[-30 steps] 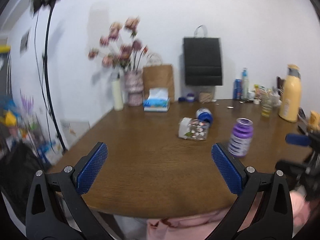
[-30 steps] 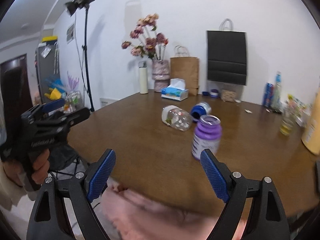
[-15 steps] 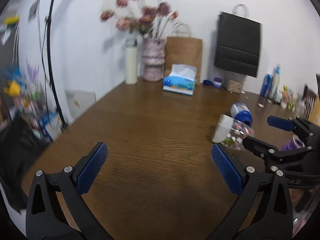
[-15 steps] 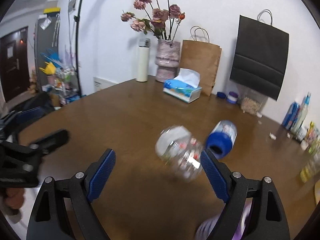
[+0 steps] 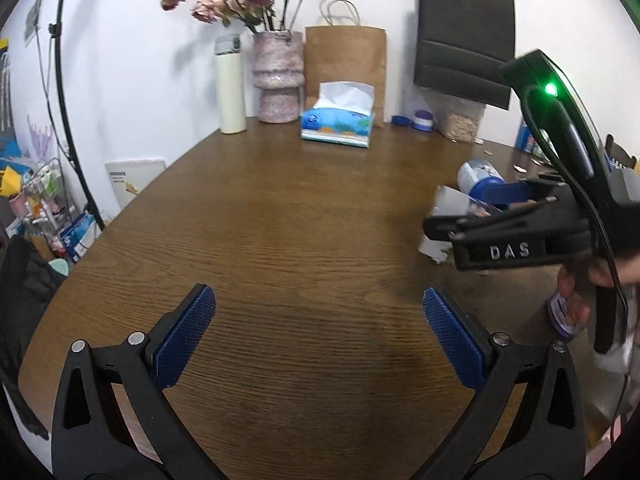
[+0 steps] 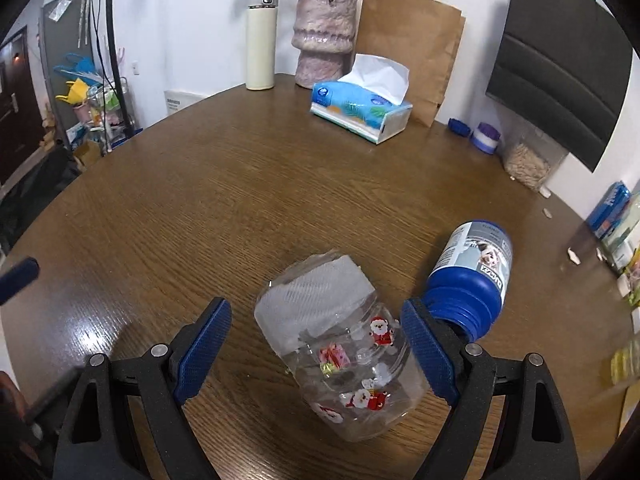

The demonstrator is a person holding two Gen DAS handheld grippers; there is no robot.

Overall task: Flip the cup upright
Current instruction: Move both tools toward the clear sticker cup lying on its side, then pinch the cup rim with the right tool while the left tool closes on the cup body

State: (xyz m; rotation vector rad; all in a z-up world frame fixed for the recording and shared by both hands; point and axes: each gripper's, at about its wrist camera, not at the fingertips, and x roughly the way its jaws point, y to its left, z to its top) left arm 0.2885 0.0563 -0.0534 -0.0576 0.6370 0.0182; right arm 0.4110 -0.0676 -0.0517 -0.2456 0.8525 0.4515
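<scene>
On the table (image 6: 240, 184) — cup (image 6: 340, 344) sideways between spread right tongs (image 6: 316, 344).

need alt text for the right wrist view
The open right hand-held gripper straddles a clear plastic cup with Santa stickers lying on its side on the brown wooden table. A blue-capped bottle lies just right of it, with a blue tissue box farther back.

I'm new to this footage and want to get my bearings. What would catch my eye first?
The clear cup with Santa stickers lies on its side on the brown table, between the open fingers of the right gripper. A blue-capped bottle lies tipped beside it. The left gripper hovers open over bare wood.
</scene>
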